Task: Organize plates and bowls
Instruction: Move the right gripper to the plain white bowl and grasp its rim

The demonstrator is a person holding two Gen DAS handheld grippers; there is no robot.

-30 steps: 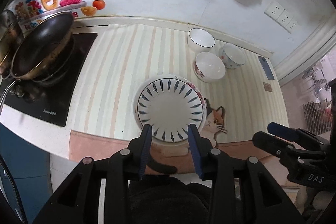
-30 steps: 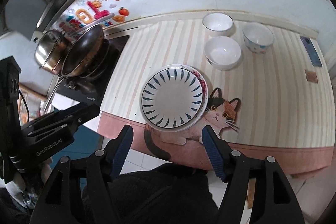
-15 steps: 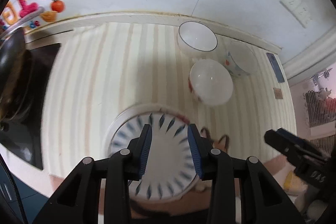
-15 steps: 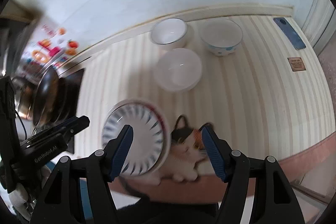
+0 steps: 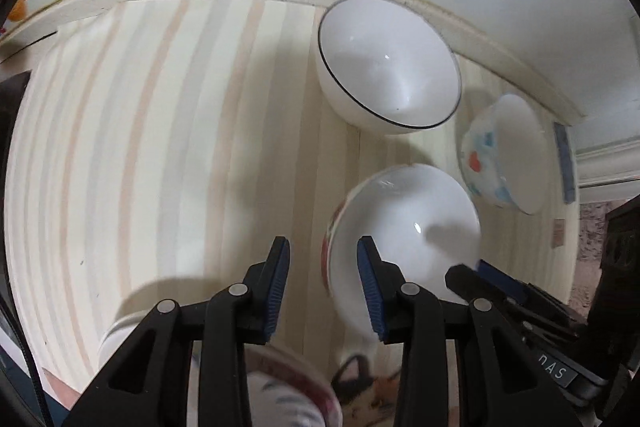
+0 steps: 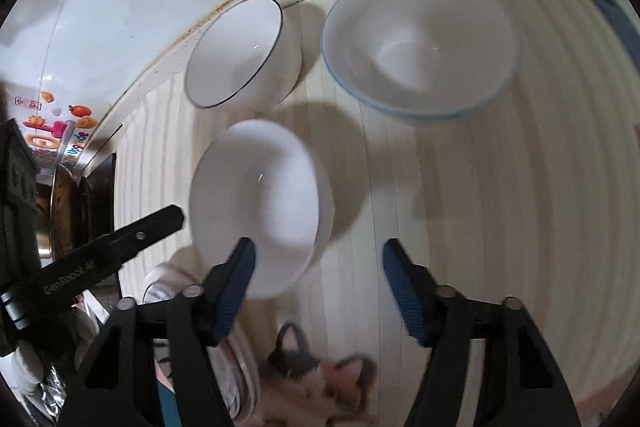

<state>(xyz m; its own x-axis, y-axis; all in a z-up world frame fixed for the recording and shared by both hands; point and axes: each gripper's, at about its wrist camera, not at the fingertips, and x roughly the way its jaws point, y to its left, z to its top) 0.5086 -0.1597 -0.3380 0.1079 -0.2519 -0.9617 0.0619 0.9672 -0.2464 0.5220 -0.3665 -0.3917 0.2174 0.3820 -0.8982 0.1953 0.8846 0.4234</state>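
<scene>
We look down steeply from both wrists, close over the striped mat. Our left view faces the wall, bowls at its right. Our right view sits further right. Both share the red-edged bowl, black-rimmed bowl and patterned bowl.

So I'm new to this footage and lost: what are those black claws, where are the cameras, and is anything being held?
No robot here: a person holds a clamp-like tool in each hand, each with a camera looking along its two blue-padded fingers. One picture is from the left gripper, the other from the right gripper. Both are open and hold nothing. On the striped mat stand three bowls: a black-rimmed bowl near the wall, a patterned bowl, and a near white bowl closest to both tools. A plate peeks in below.
</scene>
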